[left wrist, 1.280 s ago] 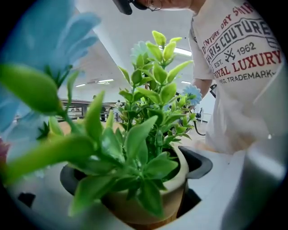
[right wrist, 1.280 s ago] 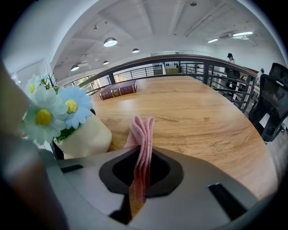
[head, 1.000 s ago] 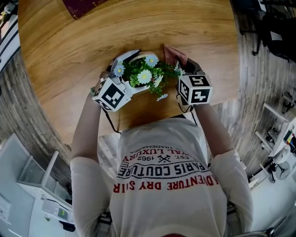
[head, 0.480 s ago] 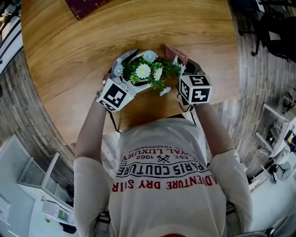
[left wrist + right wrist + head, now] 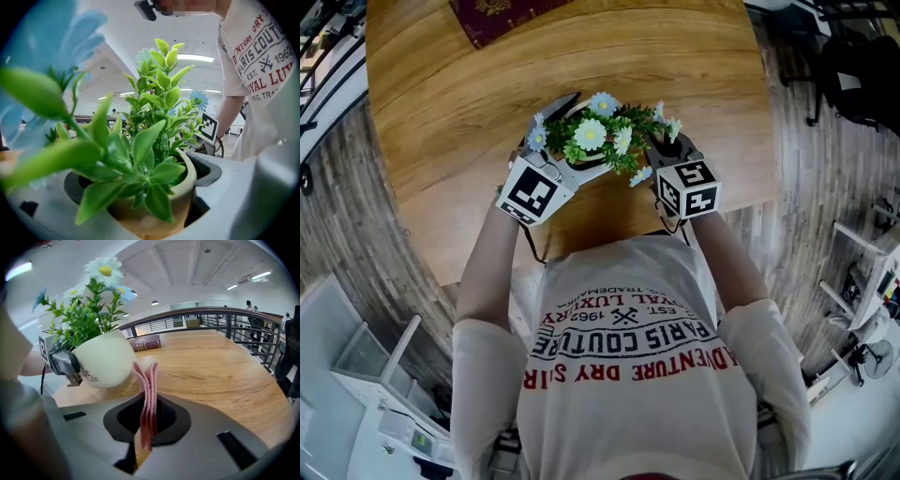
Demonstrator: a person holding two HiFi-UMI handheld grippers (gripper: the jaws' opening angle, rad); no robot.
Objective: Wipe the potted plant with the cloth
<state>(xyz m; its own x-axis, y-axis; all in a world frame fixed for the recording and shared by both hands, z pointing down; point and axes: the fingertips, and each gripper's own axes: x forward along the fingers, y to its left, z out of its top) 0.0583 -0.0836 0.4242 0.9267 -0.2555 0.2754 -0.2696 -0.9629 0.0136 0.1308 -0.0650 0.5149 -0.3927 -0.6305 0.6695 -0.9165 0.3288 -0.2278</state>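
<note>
The potted plant [image 5: 595,139] has green leaves, white and blue daisies and a cream pot [image 5: 103,363]. My left gripper [image 5: 572,141] is shut on the pot, with its rim [image 5: 190,176] between the jaws; the pot leans sideways. My right gripper [image 5: 146,414] is shut on a folded pink cloth [image 5: 147,394]. The cloth's upper edge touches the pot's side. In the head view the flowers hide the cloth, and the right gripper [image 5: 667,150] sits close to the plant's right.
Everything happens over the near edge of a round wooden table [image 5: 459,112]. A dark red book [image 5: 502,14] lies at its far side, also in the right gripper view [image 5: 146,342]. A black railing [image 5: 225,319] runs behind the table.
The right gripper has brought the cloth left against the pot, so the flowers now cover it in the head view. The left gripper and plant have shifted slightly toward the far side.
</note>
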